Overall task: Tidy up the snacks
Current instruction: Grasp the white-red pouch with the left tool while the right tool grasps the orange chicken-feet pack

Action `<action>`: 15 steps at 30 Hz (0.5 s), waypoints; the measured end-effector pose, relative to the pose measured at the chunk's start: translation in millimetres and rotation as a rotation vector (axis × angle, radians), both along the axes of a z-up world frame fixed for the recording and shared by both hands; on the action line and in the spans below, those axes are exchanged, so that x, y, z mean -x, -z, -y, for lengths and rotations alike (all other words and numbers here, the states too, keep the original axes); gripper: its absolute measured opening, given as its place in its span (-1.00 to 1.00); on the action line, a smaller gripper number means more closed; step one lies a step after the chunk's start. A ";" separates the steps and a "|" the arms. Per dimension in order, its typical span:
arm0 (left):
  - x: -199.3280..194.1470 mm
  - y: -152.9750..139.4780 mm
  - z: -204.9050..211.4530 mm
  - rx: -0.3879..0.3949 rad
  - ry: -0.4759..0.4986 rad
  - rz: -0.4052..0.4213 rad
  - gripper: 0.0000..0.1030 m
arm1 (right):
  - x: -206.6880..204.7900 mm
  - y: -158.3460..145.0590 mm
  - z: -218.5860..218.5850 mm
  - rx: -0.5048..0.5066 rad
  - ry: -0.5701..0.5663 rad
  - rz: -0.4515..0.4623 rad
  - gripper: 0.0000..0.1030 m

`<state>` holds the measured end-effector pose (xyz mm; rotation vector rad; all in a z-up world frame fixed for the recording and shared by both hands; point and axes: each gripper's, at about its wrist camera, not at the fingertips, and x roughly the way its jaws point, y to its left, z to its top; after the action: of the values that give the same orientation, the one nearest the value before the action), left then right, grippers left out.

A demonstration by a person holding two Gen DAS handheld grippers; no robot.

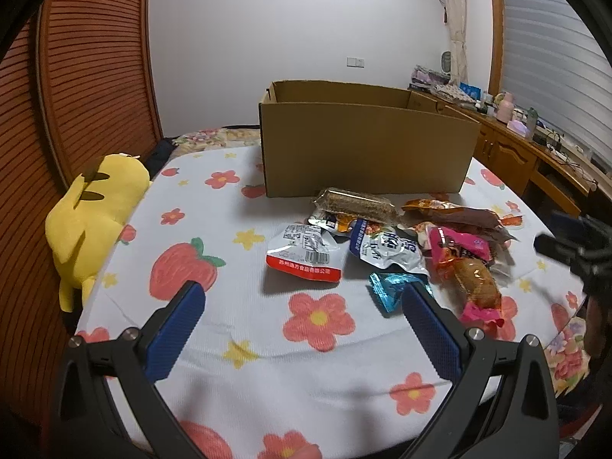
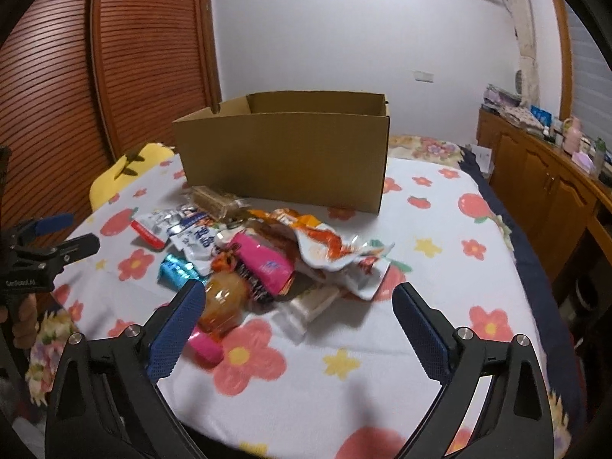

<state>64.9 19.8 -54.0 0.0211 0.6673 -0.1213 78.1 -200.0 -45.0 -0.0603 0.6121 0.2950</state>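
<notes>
A pile of snack packets (image 1: pixel 386 244) lies on the flowered sheet in front of an open cardboard box (image 1: pixel 363 145). It holds a white and red pouch (image 1: pixel 304 252), a blue candy (image 1: pixel 390 287), a pink-wrapped bun (image 1: pixel 474 279) and a brown bar (image 1: pixel 357 202). My left gripper (image 1: pixel 302 302) is open and empty, just short of the pile. My right gripper (image 2: pixel 298 302) is open and empty, with the pile (image 2: pixel 267 260) and box (image 2: pixel 283 149) ahead of it. The left gripper also shows at the left edge of the right wrist view (image 2: pixel 57 237).
A yellow plush toy (image 1: pixel 91 222) lies at the bed's left edge by a wooden slatted door (image 1: pixel 76 95). A wooden cabinet (image 1: pixel 535 153) with bottles and clutter runs along the right. The flowered sheet (image 2: pixel 440 267) spreads right of the pile.
</notes>
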 end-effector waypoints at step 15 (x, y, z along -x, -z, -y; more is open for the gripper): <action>-49.9 26.1 -16.4 0.038 0.038 -0.113 0.97 | -99.3 7.5 -5.3 0.091 -0.188 -0.186 0.42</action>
<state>114.8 36.2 -80.1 -0.0097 0.7777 -0.1724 177.5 -194.7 -52.5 -0.1803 0.8064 0.4576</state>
